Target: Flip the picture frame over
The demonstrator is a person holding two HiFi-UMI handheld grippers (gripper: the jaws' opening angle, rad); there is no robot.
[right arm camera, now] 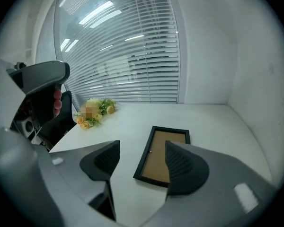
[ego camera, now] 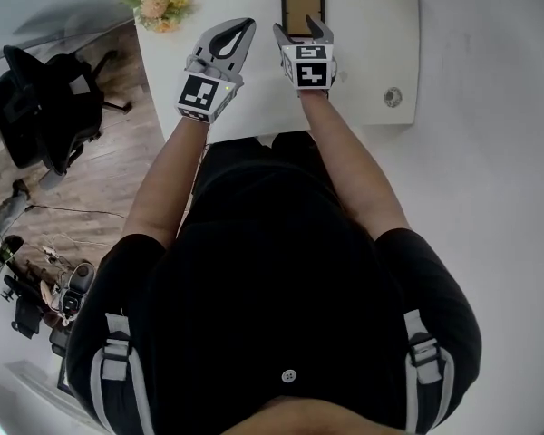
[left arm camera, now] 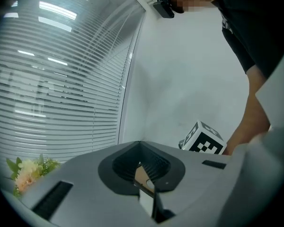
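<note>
- Frame [ego camera: 303, 11] lies flat on bench [ego camera: 372, 34], brown board up.
- Right hand-held gripper [ego camera: 302, 33]: wide open, empty, at its near end.
- Left hand-held gripper [ego camera: 245, 27]: closed, empty.
- Likely light, stiff, fragile; grip a long edge.

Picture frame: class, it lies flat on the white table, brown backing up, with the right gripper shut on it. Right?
No. The right gripper is open, jaws apart, not closed on the picture frame, as the right gripper view shows. The rest holds.

Matt black picture frame [ego camera: 303, 10], brown board back, smooth white table [ego camera: 374, 36]
</note>
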